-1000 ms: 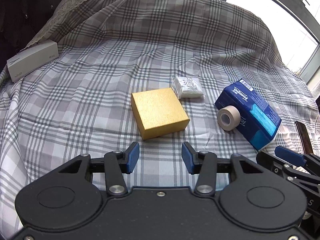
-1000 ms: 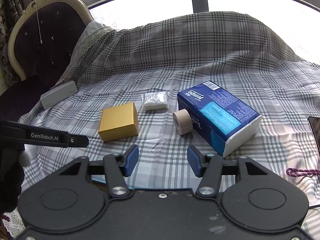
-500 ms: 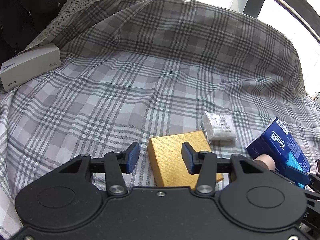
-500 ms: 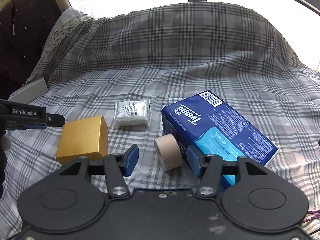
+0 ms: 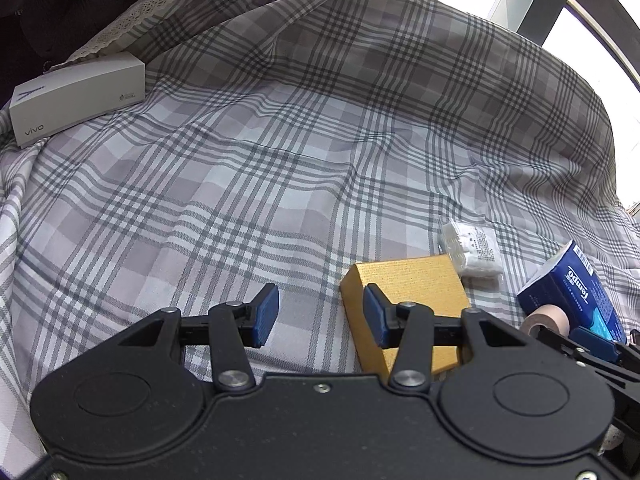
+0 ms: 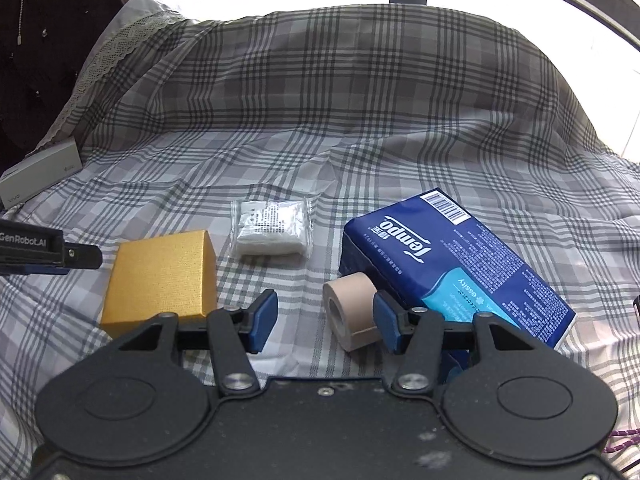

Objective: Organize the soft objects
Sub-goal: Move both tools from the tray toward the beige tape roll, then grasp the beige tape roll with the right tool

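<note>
Both claws, left and right, gape unladen over roomy plaid cloth.

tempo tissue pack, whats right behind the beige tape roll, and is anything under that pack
The blue Tempo tissue pack sits directly behind the beige tape roll, apparently touching it. The pack rests on the plaid sheet; whatever might lie beneath it is covered and cannot be seen.

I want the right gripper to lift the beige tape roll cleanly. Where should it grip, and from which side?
Grip the beige tape roll across its two flat faces, coming down from above. It stands on its curved rim, its hole facing the camera's left. Its far side nearly meets the blue tissue pack, so the right gripper has little room there.
</note>
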{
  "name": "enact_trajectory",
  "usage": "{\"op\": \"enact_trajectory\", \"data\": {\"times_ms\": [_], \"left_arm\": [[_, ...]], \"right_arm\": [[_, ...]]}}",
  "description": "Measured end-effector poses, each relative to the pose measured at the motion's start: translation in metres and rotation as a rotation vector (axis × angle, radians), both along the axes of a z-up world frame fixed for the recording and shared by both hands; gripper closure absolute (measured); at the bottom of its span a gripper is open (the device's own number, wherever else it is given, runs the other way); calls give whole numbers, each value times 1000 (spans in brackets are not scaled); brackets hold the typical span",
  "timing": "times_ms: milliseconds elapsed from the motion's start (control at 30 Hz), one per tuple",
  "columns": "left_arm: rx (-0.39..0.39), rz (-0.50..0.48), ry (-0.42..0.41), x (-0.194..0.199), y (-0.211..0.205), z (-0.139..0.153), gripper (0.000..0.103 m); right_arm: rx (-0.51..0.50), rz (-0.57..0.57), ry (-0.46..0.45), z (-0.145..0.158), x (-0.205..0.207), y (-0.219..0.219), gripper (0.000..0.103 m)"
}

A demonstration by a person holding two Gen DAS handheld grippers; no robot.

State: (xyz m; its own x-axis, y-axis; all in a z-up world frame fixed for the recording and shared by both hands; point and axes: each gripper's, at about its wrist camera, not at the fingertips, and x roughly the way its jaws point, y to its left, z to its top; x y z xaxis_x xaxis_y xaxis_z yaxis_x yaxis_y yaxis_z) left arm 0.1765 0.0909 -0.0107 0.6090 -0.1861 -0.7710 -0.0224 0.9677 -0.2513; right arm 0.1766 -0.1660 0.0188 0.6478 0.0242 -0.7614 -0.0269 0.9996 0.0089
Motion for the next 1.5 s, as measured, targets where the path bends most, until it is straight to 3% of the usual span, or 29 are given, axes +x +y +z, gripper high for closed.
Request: {"op": "enact_trajectory", "data": {"times_ms": [133, 233, 333, 467, 600, 767, 900, 1100, 1300, 1433, 1500], "left_arm": [[-3, -8, -7, -2, -1, 2, 56], [-14, 0, -4, -1, 2, 2, 56], [-20, 6, -1, -2, 5, 2, 56], [-18, -4, -1, -3, 3, 2, 56], [-12, -7, 1, -3, 2, 2, 56], [-20, -2, 1, -3, 5, 2, 56], [-28, -3, 2, -3, 7, 3, 56], [-26, -10, 3, -3, 6, 3, 56], [-20, -9, 9, -2, 6, 1, 56], [-28, -4, 9, -3, 8, 2, 56], [-31, -5, 10, -3, 8, 2, 56]], "right_arm": [[83, 3, 63, -7, 8, -8, 49], [148, 70, 44, -1, 0, 2, 51], [108, 44, 2, 5, -3, 5, 51], [97, -27, 38, -2, 10, -4, 51], [28, -31, -17, -6, 25, -2, 51], [53, 43, 16, -12, 35, 7, 48], [206, 146, 53, -4, 22, 15, 51], [98, 9, -26, 1, 24, 6, 50], [75, 55, -41, -4, 46, 5, 51], [81, 91, -1, -14, 47, 10, 47], [159, 143, 47, -9, 37, 11, 48]]}}
